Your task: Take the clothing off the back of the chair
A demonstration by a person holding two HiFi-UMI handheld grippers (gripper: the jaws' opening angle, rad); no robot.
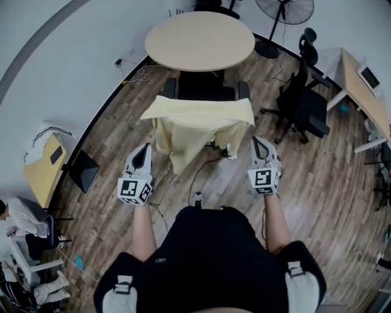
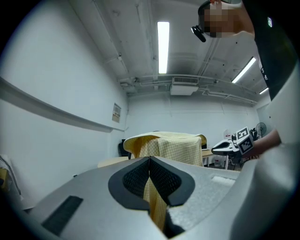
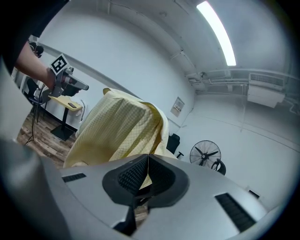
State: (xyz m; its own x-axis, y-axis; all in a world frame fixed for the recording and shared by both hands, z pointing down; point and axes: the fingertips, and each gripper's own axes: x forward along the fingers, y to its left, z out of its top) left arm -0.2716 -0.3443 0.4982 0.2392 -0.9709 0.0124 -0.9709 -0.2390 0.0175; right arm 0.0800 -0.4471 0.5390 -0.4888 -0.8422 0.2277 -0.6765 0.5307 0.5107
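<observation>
Head view: yellow garment [image 1: 198,119] drapes the chair [image 1: 201,87] before a round table [image 1: 200,40]; left gripper [image 1: 145,148] and right gripper [image 1: 259,142] flank it (neither touching). Left gripper view: jaws pressed together, empty, garment ahead. Right gripper view: jaws likewise together, fan [image 3: 206,153] beyond.

We face the chair [image 1: 201,87], which stands before the round table [image 1: 200,40]. The clothing [image 1: 198,122] hangs over the chair's back, on the side nearest us. Our left tool [image 1: 144,153] sits just left of the clothing, and our right tool [image 1: 259,145] just right of it. A fan [image 1: 284,9] stands behind the table to the right. A second chair [image 1: 302,104] stands further right.
</observation>
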